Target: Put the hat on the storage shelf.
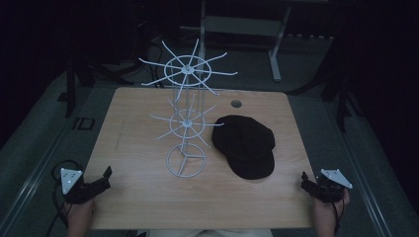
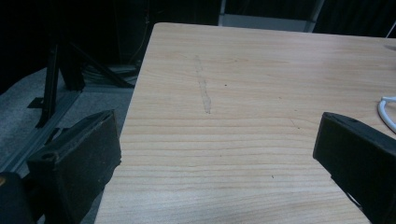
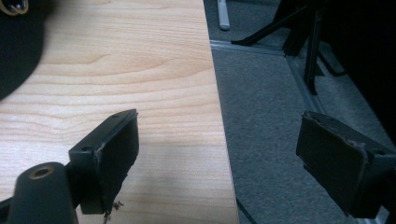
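Note:
A white wire rack (image 1: 187, 118) stands upright at the table's middle, with two tiers of radiating arms and a ring base. A black cap (image 1: 245, 144) lies flat on the wood just right of the rack; its edge (image 3: 16, 51) also shows in the right gripper view. My left gripper (image 1: 101, 178) hovers at the table's front left corner, jaws wide apart and empty (image 2: 217, 154). At the front right edge, my right gripper (image 1: 309, 183) is held open, straddling the table's side edge (image 3: 217, 149), nothing between its jaws.
The wooden table (image 1: 148, 197) has a cable hole (image 1: 236, 103) near its back right. Grey carpet (image 3: 261, 116) surrounds it. Dark stand legs (image 1: 71, 84) rise at the left and right, and a grey frame (image 1: 274, 54) stands behind. A faint scratch (image 2: 203, 88) marks the wood.

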The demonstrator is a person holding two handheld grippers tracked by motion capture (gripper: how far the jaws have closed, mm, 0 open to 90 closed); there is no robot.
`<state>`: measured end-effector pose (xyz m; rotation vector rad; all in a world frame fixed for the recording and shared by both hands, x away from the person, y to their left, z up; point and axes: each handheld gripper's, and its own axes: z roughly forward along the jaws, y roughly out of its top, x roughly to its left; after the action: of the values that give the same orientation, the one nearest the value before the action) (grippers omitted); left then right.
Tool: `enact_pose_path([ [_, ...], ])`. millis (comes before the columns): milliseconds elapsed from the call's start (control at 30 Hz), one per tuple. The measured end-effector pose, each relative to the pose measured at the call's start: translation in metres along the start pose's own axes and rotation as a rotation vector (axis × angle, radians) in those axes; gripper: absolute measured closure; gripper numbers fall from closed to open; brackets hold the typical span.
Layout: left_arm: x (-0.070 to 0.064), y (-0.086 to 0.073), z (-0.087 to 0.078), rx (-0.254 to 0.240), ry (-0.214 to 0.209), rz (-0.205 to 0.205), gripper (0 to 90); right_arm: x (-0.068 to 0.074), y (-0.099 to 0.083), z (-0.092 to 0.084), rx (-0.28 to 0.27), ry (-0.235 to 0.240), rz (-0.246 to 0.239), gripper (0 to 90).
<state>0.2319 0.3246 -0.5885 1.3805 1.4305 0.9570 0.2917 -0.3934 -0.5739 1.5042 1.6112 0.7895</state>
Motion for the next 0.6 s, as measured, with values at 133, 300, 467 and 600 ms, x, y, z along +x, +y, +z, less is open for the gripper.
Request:
enact_pose_path([
  [133,0.000,0.000,0.000,0.000,0.000,0.000,1.4,-0.001,-0.001,-0.001,-0.007,-0.013,0.023,16.1],
  [300,0.000,0.000,0.000,-0.001,0.000,0.004,1.4,0.000,-0.001,-0.002,-0.006,-0.007,0.018,17.9],
  [467,0.000,0.000,0.000,-0.001,-0.002,0.006,1.4,0.001,0.001,0.000,0.009,0.019,0.016,15.3],
  [600,-0.001,0.000,0.000,0.000,-0.003,0.006,1.4,0.004,0.010,-0.005,-0.008,0.025,-0.012,14.8],
])
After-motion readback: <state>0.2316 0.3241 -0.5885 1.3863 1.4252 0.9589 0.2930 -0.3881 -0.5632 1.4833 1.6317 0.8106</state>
